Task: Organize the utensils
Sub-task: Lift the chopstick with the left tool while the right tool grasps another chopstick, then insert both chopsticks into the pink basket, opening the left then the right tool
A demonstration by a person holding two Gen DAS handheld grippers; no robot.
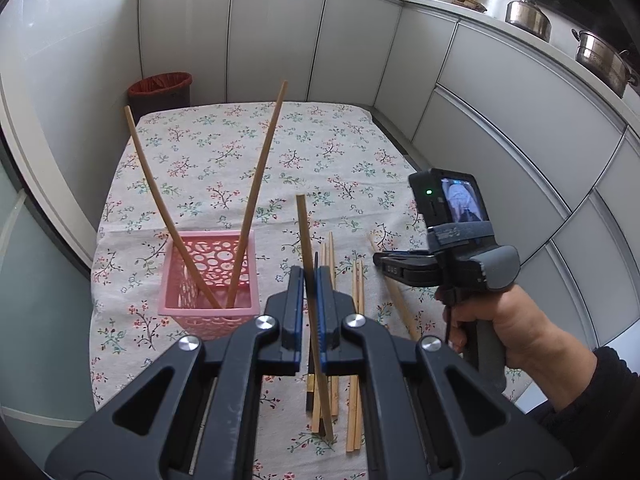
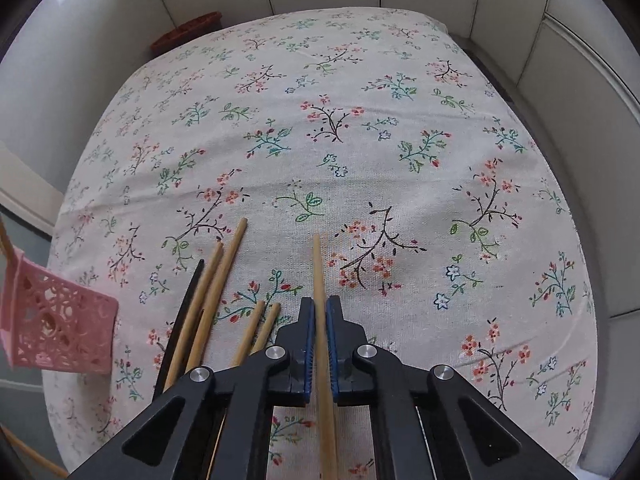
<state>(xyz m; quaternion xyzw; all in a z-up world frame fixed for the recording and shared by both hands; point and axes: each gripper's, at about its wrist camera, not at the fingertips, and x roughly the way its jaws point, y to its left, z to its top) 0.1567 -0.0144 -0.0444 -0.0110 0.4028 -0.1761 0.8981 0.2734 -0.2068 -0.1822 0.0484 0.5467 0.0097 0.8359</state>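
Wooden chopstick (image 1: 310,280) stands clamped between the left gripper's (image 1: 311,280) jaws, raised just right of the pink basket (image 1: 208,284), which already holds two. The right gripper (image 2: 319,312) straddles another stick (image 2: 320,280) on the cloth (image 2: 360,100), seemingly pinching it. Next, I judge: tip the left stick into the basket and let go.

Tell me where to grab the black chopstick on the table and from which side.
Take the black chopstick from above, near its far tip, with the tool's fingers across its width. It lies flat on the tablecloth at the pile's left edge, tight against the bamboo chopsticks; only the tip has open cloth alongside.
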